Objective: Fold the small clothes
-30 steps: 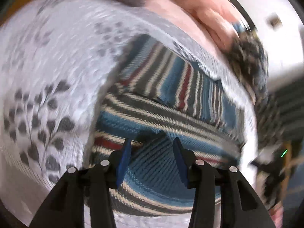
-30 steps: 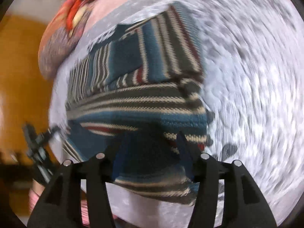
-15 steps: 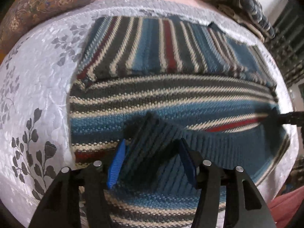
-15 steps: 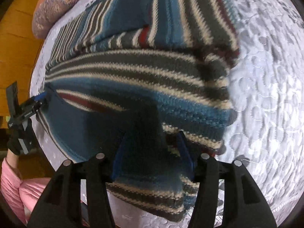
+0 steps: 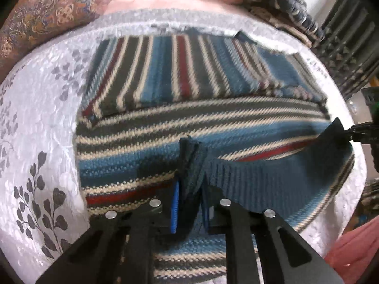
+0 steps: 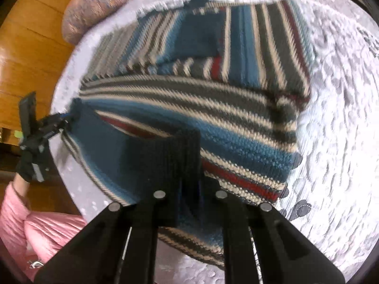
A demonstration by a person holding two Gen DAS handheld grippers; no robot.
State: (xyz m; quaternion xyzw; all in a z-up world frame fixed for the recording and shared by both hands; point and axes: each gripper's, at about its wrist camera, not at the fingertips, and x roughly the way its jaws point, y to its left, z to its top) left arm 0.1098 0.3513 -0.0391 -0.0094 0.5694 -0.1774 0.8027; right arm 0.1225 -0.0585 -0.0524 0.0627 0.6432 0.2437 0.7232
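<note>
One striped sweater [image 5: 213,123], two grippers pinching its ribbed hem [image 5: 272,177].
Left gripper [image 5: 189,203] and right gripper [image 6: 190,189] jaws clamp the hem; white bedspread [image 5: 47,123] lies bare alongside.

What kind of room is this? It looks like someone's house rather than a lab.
Probably a bedroom at home: the striped sweater lies on a white quilted bedspread printed with leaves, a patterned cushion sits at its far edge, and a wooden floor shows beside it.
</note>
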